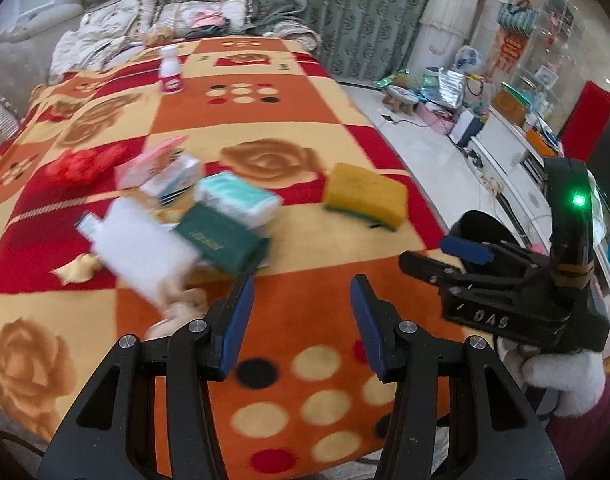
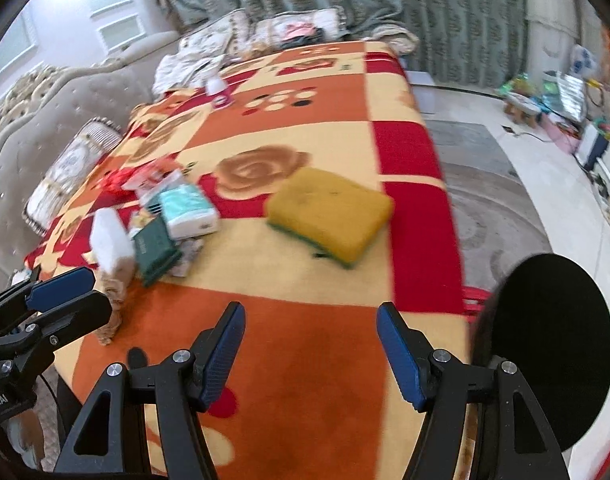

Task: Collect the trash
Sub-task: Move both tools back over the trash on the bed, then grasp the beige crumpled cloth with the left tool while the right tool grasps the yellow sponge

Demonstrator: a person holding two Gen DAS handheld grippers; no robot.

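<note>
two grippers: the left gripper (image 1: 301, 320) and the right gripper (image 2: 311, 350) hang over the near end of the blanket (image 1: 305, 120), fingers spread wide, nothing between them
trash pile: a heap of wrappers and packs at about 10 o'clock from the left gripper, just beyond its left fingertip; from the right wrist view it sits at 10 o'clock, farther off
pile contents: green packet (image 1: 221, 242) on top at the near side, pale teal tissue pack (image 1: 241, 198) touching it behind, white blurred piece (image 1: 141, 248) to the left, pink carton (image 1: 153, 160) and red crumpled wrapper (image 1: 81, 164) at the back
sponge: yellow sponge (image 2: 329, 212) with a green underside lies alone at 12 o'clock from the right gripper, well apart from the pile
bottle: small white bottle (image 1: 171, 70) with a pink label stands upright far up the blanket
bin: black round shape (image 2: 545, 352) at 3 o'clock of the right gripper, beside the blanket edge, likely the trash bin; cannot tell for sure
step in hand: judged as reaching for a first piece
doing it well: take the top packet alone, close on its short edges, lift straight so the loose pieces under it do not scatter
</note>
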